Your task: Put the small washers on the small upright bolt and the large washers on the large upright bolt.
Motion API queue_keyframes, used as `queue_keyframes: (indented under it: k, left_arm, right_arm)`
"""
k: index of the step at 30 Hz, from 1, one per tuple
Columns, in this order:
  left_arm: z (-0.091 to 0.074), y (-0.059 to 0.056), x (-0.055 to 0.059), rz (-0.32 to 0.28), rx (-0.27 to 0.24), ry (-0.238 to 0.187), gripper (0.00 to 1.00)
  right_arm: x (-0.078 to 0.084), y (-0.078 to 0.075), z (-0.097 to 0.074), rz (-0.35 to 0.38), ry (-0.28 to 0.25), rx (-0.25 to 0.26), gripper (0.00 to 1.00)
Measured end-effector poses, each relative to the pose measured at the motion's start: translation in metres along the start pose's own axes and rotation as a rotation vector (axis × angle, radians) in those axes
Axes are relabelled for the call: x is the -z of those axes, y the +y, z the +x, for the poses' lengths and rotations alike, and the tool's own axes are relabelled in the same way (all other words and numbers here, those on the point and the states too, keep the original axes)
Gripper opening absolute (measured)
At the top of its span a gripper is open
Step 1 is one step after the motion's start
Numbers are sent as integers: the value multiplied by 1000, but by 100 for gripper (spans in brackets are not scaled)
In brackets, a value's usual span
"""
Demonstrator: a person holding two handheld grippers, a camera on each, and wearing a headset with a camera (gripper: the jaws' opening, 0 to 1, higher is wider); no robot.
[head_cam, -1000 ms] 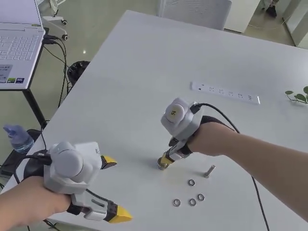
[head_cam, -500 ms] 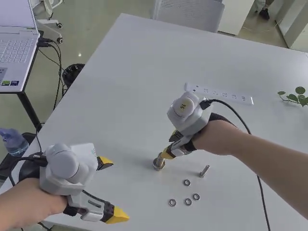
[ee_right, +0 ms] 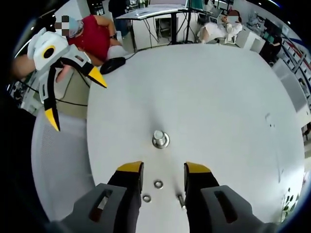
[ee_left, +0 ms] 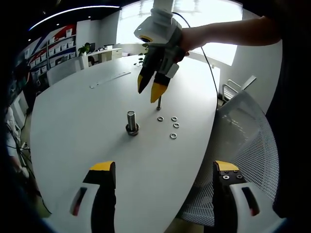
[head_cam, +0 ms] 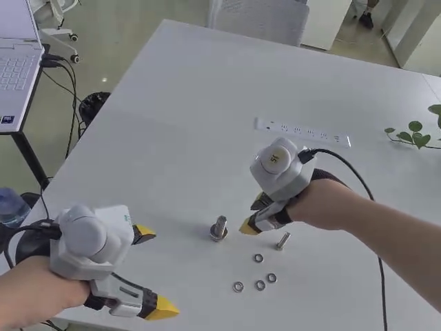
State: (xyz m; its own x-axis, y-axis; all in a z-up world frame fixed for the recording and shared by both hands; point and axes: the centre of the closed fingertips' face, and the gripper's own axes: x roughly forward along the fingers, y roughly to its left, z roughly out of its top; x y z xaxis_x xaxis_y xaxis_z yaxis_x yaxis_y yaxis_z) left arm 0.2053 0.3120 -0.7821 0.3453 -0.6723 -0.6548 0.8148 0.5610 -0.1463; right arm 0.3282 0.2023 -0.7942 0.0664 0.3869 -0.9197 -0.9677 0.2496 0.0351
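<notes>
white power strip (head_cam: 302, 131), laptop (head_cam: 14, 65) and leafy plant (head_cam: 413, 133) around the table (head_cam: 172, 124)

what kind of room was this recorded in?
Probably an open office or meeting area: a large white table with a power strip on it, a laptop on a stand beside it, and a mesh office chair.
</notes>
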Motion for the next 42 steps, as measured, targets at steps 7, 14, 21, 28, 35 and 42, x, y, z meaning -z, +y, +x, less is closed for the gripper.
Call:
queue_keyframes:
  k: [7,14,21,28,35,42]
  left_arm:
    - [2,-2,0,2,3,1,82]
    - [6,-2,-1,5,2,1,82]
    - [6,-3,-3,4,0,-3,82]
    - [5,-3,-3,3,1,0,82]
    - [3,-4,0,4,1,8,81]
    - [2,-5,0,3,3,12,81]
  right_arm:
    - [19,2,0,1,41,-2,34]
    - [34,4,2,-13,89,-6,34]
    - [42,8,9,-4,102,-18,34]
    - [48,11,20,-15,119,-28,33]
    - [59,15,31,-27,148,-33,31]
    - [67,16,39,-21,163,-27,28]
